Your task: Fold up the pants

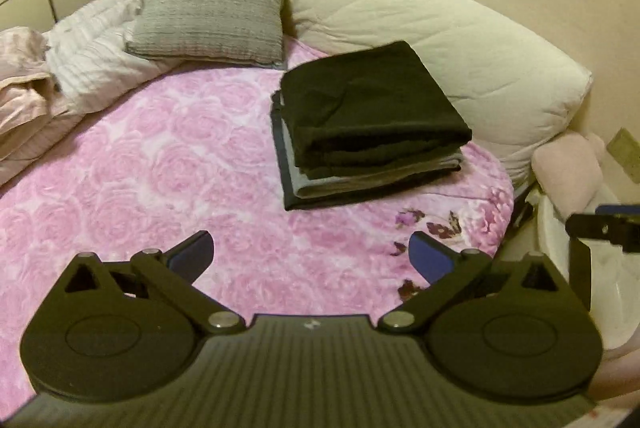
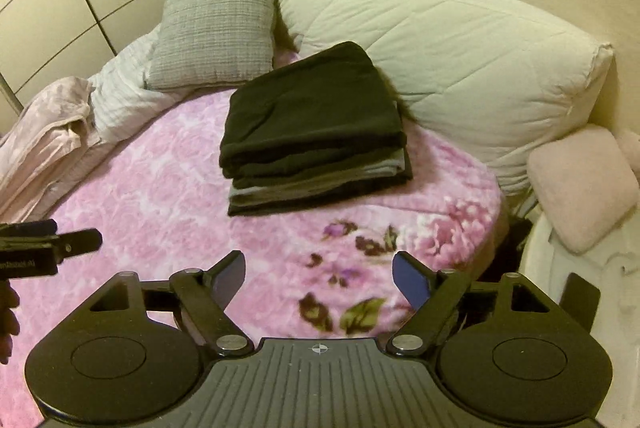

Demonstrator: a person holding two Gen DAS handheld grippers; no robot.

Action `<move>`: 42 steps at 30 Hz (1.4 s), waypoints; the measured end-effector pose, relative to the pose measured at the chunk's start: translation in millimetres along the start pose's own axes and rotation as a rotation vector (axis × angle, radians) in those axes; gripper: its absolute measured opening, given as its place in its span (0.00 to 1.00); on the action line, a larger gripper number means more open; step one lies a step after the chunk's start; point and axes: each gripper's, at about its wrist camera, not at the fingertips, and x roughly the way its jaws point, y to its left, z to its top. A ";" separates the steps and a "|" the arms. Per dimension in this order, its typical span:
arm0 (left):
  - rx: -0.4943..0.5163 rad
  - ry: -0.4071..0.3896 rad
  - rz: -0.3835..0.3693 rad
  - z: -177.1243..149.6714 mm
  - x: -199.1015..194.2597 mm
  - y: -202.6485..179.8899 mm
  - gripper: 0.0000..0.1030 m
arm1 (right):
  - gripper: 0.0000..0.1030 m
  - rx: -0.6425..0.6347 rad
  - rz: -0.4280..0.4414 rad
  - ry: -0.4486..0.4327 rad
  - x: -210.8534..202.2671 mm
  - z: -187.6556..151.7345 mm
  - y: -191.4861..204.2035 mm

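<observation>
A stack of folded pants lies on the pink rose-patterned blanket, black pairs on top and grey ones beneath. My left gripper hovers open above the blanket, short of the stack, with nothing between its blue-padded fingers. Likewise my right gripper stands open and empty in front of the stack. The right gripper's side shows at the right edge of the left wrist view, and the left gripper's side at the left edge of the right wrist view.
A grey cushion and a long cream bolster lie behind the stack. A crumpled white and pale pink duvet sits at the left. A small pink pillow rests off the bed's right edge.
</observation>
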 end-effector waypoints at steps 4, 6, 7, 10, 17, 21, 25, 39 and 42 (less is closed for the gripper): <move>-0.018 -0.024 0.038 -1.9 -18.0 -4.3 0.99 | 0.77 -0.009 0.015 0.003 -6.9 0.8 2.6; -0.036 -0.027 0.043 0.1 -23.0 -8.0 0.99 | 0.77 -0.016 0.025 0.000 -8.1 5.5 2.0; -0.044 -0.030 0.046 1.3 -24.7 -10.1 0.99 | 0.77 -0.022 0.032 -0.002 -8.4 8.6 1.3; -0.077 -0.033 0.065 6.7 -27.0 -19.4 0.99 | 0.77 -0.050 0.042 0.002 -9.1 18.0 -2.6; -0.110 -0.019 0.077 15.1 -25.3 -45.8 0.99 | 0.78 -0.078 0.054 0.000 -13.1 28.6 -21.6; -0.100 0.001 0.091 15.9 -22.1 -56.0 0.99 | 0.78 -0.079 0.060 0.008 -11.7 28.1 -27.4; -0.094 0.004 0.099 16.6 -21.9 -59.5 0.99 | 0.78 -0.080 0.063 0.014 -11.9 27.9 -27.4; -0.052 0.011 0.117 10.9 -22.5 -63.4 0.99 | 0.78 -0.079 0.028 -0.003 -21.0 25.1 -17.4; -0.040 0.002 0.116 10.1 -24.1 -66.6 0.99 | 0.78 -0.082 0.025 -0.005 -21.8 24.2 -17.1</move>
